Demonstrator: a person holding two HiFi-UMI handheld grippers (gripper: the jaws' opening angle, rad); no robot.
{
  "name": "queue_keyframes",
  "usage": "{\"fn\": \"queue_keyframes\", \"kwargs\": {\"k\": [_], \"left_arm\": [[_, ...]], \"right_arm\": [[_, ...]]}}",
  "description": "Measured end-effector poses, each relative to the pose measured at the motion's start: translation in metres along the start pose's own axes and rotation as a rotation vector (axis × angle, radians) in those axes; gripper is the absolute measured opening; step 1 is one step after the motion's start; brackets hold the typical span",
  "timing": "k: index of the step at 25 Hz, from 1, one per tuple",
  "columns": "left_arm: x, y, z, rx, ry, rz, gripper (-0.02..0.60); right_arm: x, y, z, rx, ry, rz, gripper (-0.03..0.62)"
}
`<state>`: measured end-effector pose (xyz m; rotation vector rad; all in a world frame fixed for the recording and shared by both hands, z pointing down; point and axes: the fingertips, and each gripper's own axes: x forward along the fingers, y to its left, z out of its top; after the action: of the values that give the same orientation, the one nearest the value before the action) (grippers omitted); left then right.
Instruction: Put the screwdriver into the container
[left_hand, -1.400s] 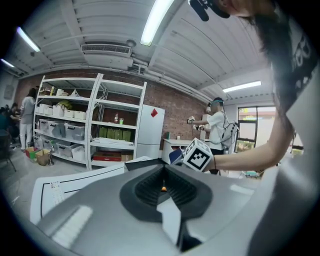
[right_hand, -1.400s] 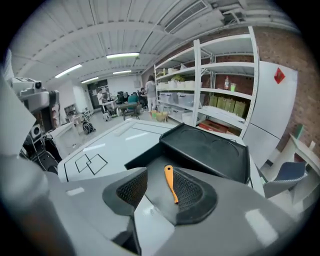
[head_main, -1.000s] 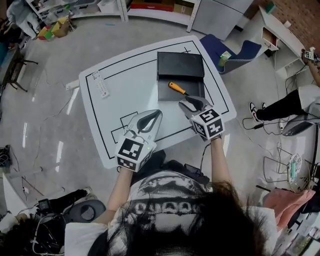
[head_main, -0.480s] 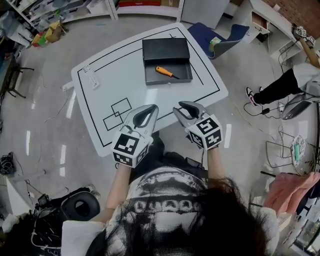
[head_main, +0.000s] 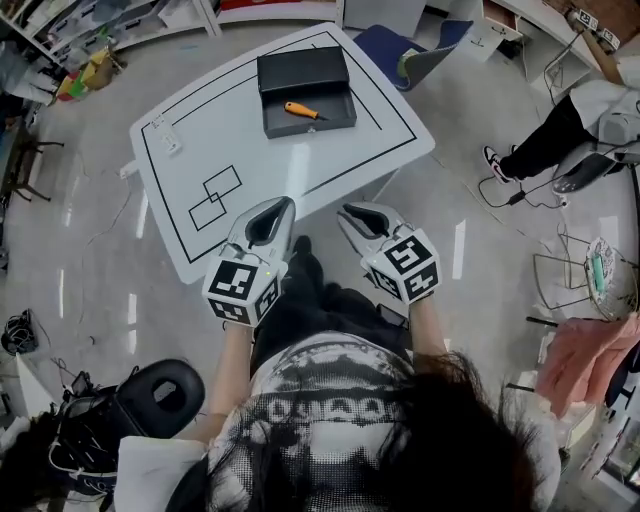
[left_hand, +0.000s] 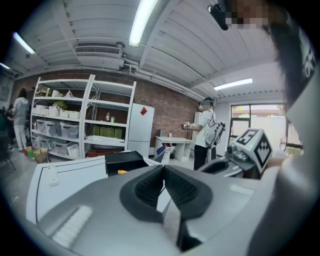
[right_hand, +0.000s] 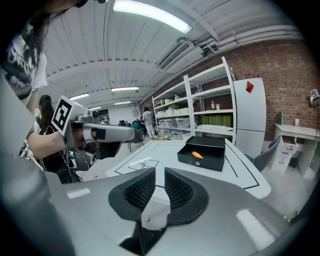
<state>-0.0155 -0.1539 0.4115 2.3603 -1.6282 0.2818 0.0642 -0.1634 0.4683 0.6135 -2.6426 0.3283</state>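
The orange-handled screwdriver (head_main: 300, 110) is lying inside the open black box container (head_main: 300, 72); the task is looking finished. The left gripper (head_main: 283, 204) is holding its jaws together, empty; the right gripper (head_main: 347, 212) has just been closing its jaws, now standing slightly apart on nothing.

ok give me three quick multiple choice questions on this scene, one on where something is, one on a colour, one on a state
1. Where does the screwdriver lie?
A) inside the container
B) on the bare table
C) on the floor

2. What colour is the screwdriver's handle?
A) blue
B) orange
C) green

3. What does the right gripper hold?
A) the screwdriver
B) a cup
C) nothing

Answers:
1 A: the head view shows it lying within the black walls of the container.
2 B: the handle shows orange against the black.
3 C: its jaws have just been closing, a narrow gap is left and nothing stands between them.
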Motion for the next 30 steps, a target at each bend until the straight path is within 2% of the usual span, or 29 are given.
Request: {"fn": "queue_keyframes", "kwargs": {"k": [8,15,24,30], "left_arm": [[-0.023,-0.048,-0.014,0.023,0.033,0.004,0.0],[-0.035,-0.061,-0.016,0.048,0.048,0.017,0.0],[-0.065,-0.045,-0.023,0.052,0.033,0.06,0.0],[-0.101,-0.033,-0.029,0.04,0.003,0.076,0.0]], "right_arm": [[-0.047,0.022,-0.024,0.026,-0.028,0.01,0.049],[-0.049,0.034,-0.027,0.036,-0.056,0.03,0.048],[-0.036,0.058,-0.018,0.006,-0.079,0.048,0.044],[-0.03,0.091,-0.008,-0.003,-0.097,0.052,0.041]]}}
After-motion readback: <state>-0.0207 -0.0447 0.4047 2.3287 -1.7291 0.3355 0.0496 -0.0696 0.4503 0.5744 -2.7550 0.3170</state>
